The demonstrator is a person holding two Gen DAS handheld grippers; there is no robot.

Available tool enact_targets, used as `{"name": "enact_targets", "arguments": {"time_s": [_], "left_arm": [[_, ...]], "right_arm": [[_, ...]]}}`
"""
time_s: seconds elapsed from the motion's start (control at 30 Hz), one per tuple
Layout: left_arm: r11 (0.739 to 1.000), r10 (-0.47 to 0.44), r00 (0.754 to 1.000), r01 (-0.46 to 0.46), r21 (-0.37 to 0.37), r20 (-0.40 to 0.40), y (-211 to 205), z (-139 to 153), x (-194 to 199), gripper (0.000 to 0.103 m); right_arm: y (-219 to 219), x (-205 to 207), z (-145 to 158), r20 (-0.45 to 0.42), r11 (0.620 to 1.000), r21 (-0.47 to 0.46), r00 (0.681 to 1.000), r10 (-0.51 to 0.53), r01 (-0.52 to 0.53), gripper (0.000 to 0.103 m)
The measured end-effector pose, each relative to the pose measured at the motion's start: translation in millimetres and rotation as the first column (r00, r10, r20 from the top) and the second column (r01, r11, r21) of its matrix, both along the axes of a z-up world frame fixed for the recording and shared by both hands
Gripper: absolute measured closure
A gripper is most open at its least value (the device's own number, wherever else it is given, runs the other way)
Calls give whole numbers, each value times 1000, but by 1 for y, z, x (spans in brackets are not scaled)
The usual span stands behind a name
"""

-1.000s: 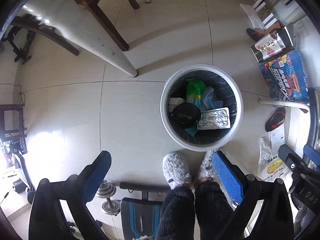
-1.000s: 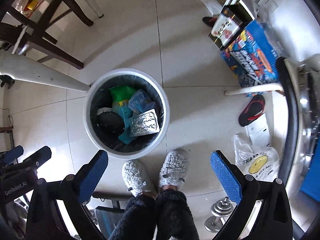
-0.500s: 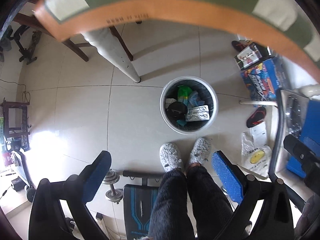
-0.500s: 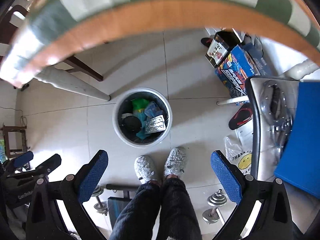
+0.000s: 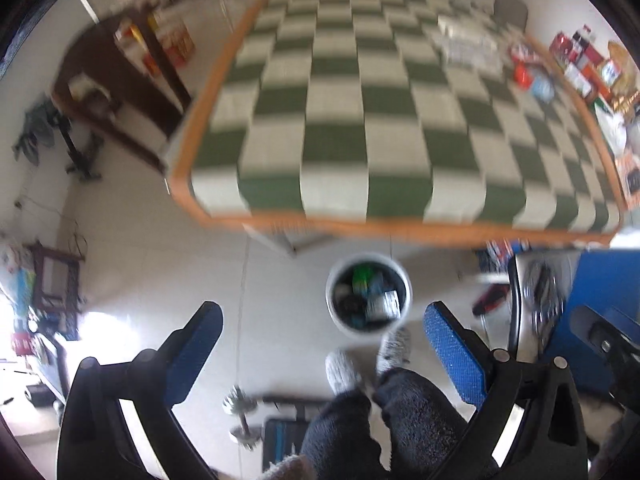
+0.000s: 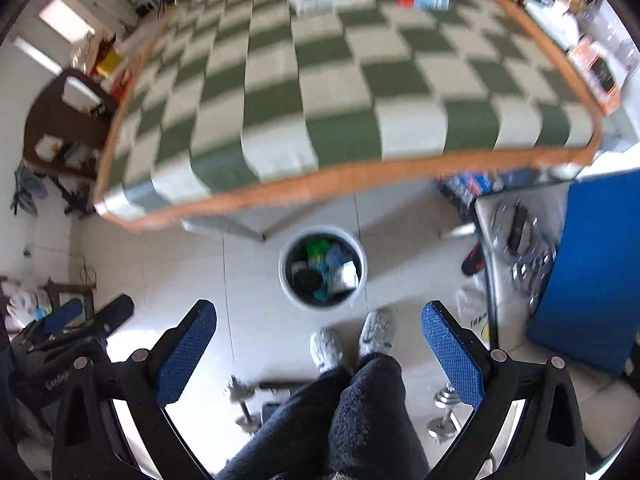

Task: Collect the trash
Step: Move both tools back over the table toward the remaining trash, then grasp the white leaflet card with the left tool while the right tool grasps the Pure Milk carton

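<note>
Hanging high over the tiled floor (image 5: 132, 248), both grippers point down with their blue-padded fingers spread wide and nothing between them: the left gripper (image 5: 322, 344) frames the person's 2 grey slippers (image 5: 344, 368) in its own view, and the right gripper (image 6: 318, 342) frames the same feet in its view. On the floor just beyond the slippers stands the white round trash bin (image 5: 368, 330), lined with a dark bag, sitting at the near edge of the table and a little right of the white table leg (image 5: 276, 242). Inside it lie a green wrapper (image 6: 318, 249) at the far side, a bluish bag (image 6: 335, 258) beside that, a silvery foil pack (image 6: 347, 274) at the right, and a round black lid (image 6: 307, 280) at the left; motion blur hides finer detail. Above the bin, the table carries a green-and-white checkered cloth (image 6: 340, 80) with an orange border, and blurred packets (image 5: 468, 40) sit at its far right part, with more boxes and bottles along the far right edge. A dark wooden chair (image 6: 64, 124) stands at the table's left. To the right of the bin are a red-and-black sandal (image 5: 490, 300) and a blue panel (image 6: 596, 272). Dumbbells (image 6: 442, 412) lie on the floor near the person's dark fleece trouser legs (image 6: 352, 420).
</note>
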State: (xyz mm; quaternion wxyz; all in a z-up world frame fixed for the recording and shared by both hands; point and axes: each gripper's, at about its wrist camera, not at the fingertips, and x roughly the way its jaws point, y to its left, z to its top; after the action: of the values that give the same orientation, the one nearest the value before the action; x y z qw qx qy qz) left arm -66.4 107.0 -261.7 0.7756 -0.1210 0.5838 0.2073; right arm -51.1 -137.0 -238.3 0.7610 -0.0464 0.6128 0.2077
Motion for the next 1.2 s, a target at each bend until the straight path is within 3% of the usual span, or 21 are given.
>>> {"name": "enact_targets", "arguments": {"time_s": [0.13,0.33,0.4,0.5,0.6,0.67,0.77,0.8,0.9,1.0,1.03,1.13,1.2], "left_arm": [[996,-38,997,32,88,67,8,35,56,0],[967,-197,979,186,172,50,-6,43,171,0],[950,-260,965,251,185,26,-12,37,213,0],[893,-391,919,393,219,-54,-29,21,285,0],[821,-500,853,522,232,-149,-44,-1,353,0],[764,-562,795,605,226,-230,-52,-23,393,0],[670,-642,692,716,196,-331,-62,-56,440,0],[632,-669,646,755,176,-369,-66,-71,456,0],[553,-717,543,825,120,-437,-73,-100,482,0],[468,-762,426,883,39,-487,-80,-124,495,0],[453,-770,401,892,17,-497,-81,-129,496,0],[453,-798,385,891,-41,-463,-81,-127,507,1],[461,-812,390,885,-68,-434,-80,-126,510,3]], "right_arm": [[-7,39,46,39,997,51,997,-59,57,0],[-12,131,72,35,988,81,991,-131,128,0],[-15,170,70,14,986,85,989,-145,143,0],[-20,234,65,-9,980,106,985,-171,171,0],[-19,301,52,-42,979,89,983,-178,182,0],[-17,343,38,-67,981,56,981,-180,184,0],[-16,406,12,-132,981,16,973,-192,195,0],[-15,421,5,-145,982,11,972,-188,191,0],[-14,455,-13,-167,983,-18,969,-184,183,0],[-17,487,-28,-201,979,-25,958,-204,203,0],[-18,494,-32,-211,978,-24,955,-209,208,0],[-20,511,-41,-233,975,-28,947,-220,220,0],[-18,518,-47,-246,976,-35,945,-215,213,0]]}}
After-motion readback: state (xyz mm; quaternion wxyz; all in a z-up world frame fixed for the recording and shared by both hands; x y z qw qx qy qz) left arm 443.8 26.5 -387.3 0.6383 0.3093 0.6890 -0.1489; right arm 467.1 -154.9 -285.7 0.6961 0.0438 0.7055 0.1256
